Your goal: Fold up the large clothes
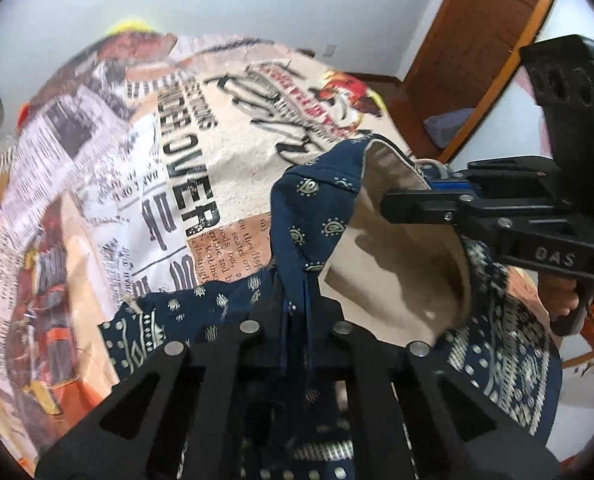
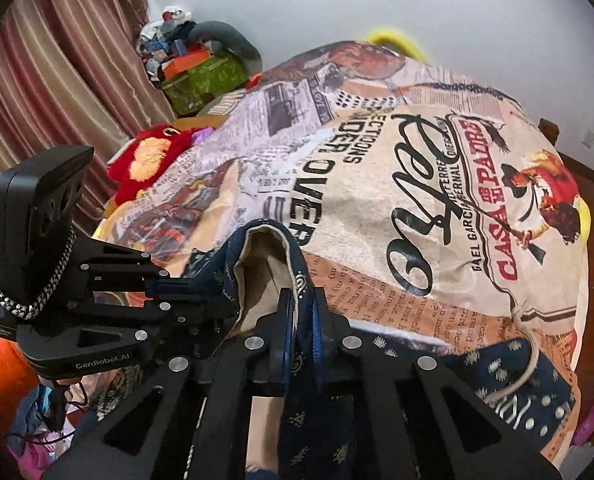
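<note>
Both tools are pinching the same navy print garment (image 1: 317, 216) rn. Left tool (image 1: 297, 312) has its jaws pressed together on a bunched fold of the blue cloth, and the right tool (image 2: 303, 320) is doing the same w/ a fold running straight between its fingers. In the left view the right tool sits off to the right side, tip buried in the tan lining at the garment's opening; in the right view the left tool sits off to the left, so the two grips are just beside each other on one edge, prob a waistband or hem tbh, can't tell which.

From the tools outward: the rest of the garment hangs/drapes down toward the cameras and spills onto the bed, over the newspaper-print bedspread (image 2: 417, 184). Long axis looks to run from the pinched edge back toward the person, imo.

Room: loads of open bedspread ahead of both tools. Red plush toy (image 2: 149, 160) and clutter pile near the curtain on the left, wooden frame (image 1: 477, 40) on the right, so spreading it forward looks safest.
</note>
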Motion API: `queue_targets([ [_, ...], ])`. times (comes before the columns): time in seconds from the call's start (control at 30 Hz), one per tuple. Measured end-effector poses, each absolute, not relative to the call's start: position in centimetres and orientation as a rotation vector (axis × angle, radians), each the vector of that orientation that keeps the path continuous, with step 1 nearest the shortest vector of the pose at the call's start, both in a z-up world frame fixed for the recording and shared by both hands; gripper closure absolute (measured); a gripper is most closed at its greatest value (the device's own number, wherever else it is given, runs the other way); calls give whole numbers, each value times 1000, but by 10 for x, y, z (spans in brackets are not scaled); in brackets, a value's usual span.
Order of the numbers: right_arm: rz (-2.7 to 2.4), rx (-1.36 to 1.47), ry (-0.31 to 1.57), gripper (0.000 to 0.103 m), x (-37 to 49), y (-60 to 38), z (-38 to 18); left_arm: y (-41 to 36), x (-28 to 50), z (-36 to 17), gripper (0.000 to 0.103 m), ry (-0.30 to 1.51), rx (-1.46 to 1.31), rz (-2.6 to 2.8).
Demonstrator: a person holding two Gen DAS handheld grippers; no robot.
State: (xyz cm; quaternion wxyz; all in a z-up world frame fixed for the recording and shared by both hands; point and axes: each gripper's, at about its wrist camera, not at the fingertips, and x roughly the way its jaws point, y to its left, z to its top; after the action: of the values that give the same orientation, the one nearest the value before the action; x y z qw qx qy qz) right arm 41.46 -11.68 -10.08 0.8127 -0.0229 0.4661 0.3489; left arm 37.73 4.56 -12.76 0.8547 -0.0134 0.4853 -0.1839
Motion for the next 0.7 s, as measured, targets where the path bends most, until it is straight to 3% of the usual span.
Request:
queue_targets([
  [0.33, 780, -54, 990, 99, 320, -159, -73, 27, 271, -101, 100, 1001, 34, -431],
  [0.7, 759, -143, 1074, 99, 213, -182, -119, 30, 188, -133, 99, 1098, 31, -399],
])
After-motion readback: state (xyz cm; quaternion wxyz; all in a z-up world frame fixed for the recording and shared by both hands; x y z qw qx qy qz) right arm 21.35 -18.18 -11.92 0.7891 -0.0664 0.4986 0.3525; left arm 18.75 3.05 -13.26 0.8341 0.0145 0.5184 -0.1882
